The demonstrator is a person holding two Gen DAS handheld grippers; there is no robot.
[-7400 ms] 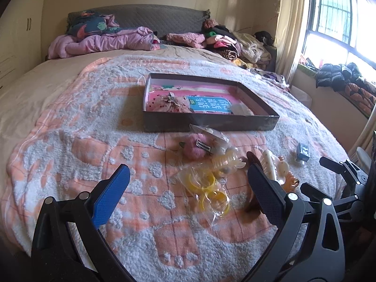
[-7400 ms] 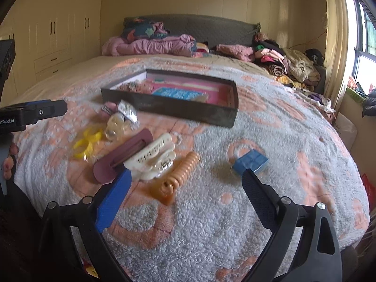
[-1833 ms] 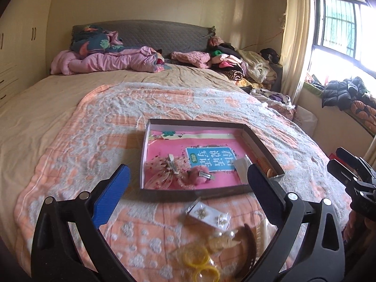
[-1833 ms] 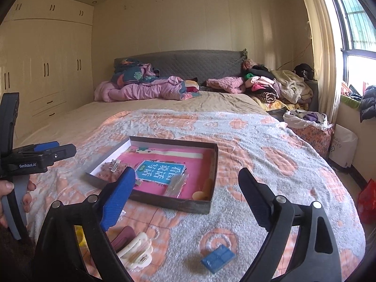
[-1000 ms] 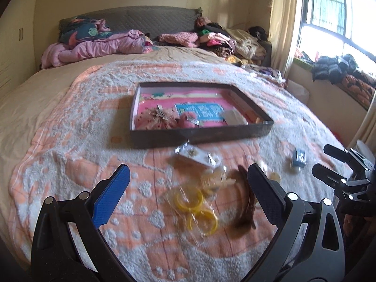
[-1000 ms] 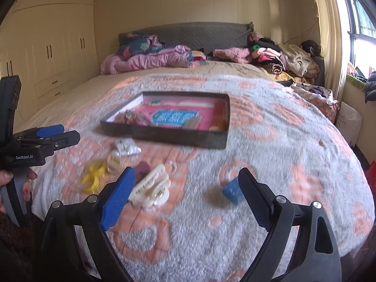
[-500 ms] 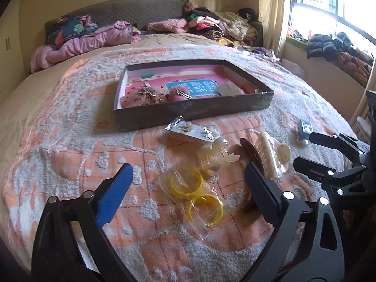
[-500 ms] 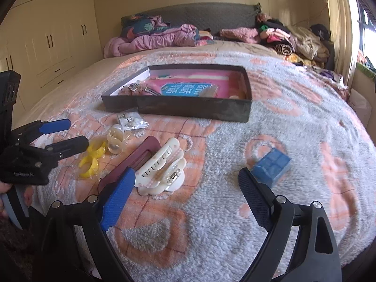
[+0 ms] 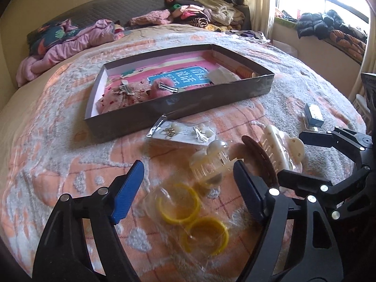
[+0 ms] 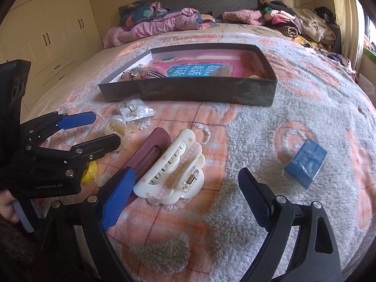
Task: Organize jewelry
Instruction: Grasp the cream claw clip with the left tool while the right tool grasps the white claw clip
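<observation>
Bedspread (image 10: 270,122) holds cream claw clip (image 10: 174,171), long axis running diagonally.

Blanket (image 10: 270,117): grey with orange patches. Tray (image 9: 178,108): dark walls, pink floor, blue label. Bangles (image 9: 178,203): yellow. Large claw clip (image 10: 171,176): cream. Flat clip (image 10: 150,150): maroon. Small box (image 10: 305,162): blue.

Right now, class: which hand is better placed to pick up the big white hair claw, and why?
Right. The right gripper has the white hair claw directly ahead between its open fingers, holding nothing. The left gripper, jaws closing, faces the bagged yellow bangles and a small cream clip instead.
</observation>
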